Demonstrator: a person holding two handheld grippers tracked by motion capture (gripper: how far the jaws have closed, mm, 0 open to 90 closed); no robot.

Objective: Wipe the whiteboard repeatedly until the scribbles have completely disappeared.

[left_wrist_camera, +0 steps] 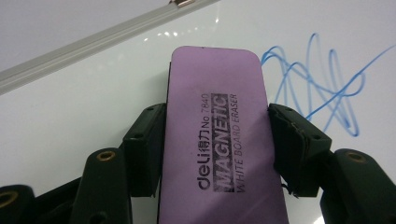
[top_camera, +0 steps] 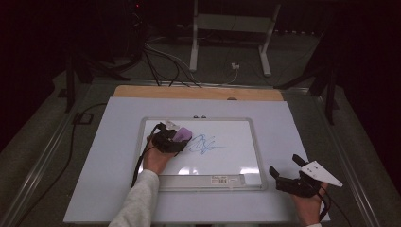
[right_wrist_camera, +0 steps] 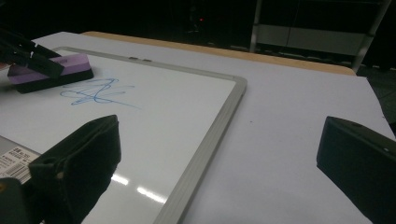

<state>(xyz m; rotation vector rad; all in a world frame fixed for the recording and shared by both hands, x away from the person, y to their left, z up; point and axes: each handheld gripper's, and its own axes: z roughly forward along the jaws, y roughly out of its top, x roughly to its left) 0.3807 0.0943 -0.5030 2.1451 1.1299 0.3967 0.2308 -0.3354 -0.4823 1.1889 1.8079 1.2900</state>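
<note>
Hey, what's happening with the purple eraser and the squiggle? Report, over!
Left gripper shut on purple eraser, flat on whiteboard. Blue scribble just beside it, unwiped. Right gripper open, off the board. Nothing in the way.

The whiteboard (left_wrist_camera: 84,121) is glossy, with glare spots and a matt, metal-looking frame. The eraser (left_wrist_camera: 217,135) has a smooth purple plastic top; its dark underside may be felt. The bench (top_camera: 113,156) looks matt.

A dim lab recording bay.
A white-topped bench (top_camera: 283,142) is ringed by dark curtains, floor cables (top_camera: 161,61) and a metal stand (top_camera: 231,28) beyond the claws.
</note>
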